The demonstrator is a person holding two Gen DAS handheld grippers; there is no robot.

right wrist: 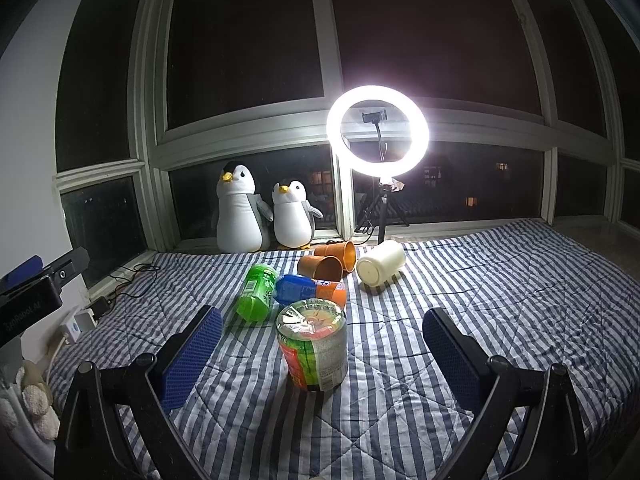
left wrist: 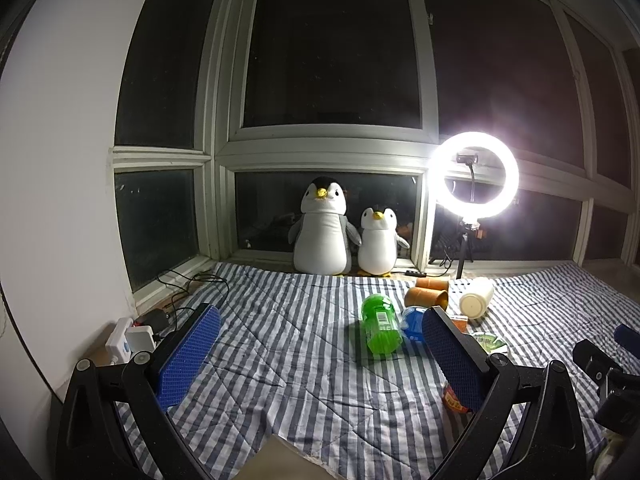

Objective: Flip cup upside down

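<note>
home bedroom | striped quilt (right wrist: 480, 280) | plush penguins (right wrist: 240, 208) | night window (right wrist: 248, 40)

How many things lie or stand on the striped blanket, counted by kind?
Orange cups: 2, both on their sides
White cup: 1, on its side
Green bottle: 1, lying
Blue and orange bottle: 1, lying
Sealed noodle cup: 1, standing
Total: 6

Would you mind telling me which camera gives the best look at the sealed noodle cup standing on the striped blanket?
The right wrist view: the noodle cup stands whole and upright, centred ahead of the open right gripper. In the left wrist view only slivers of the cup show, behind a finger of the open left gripper.
</note>
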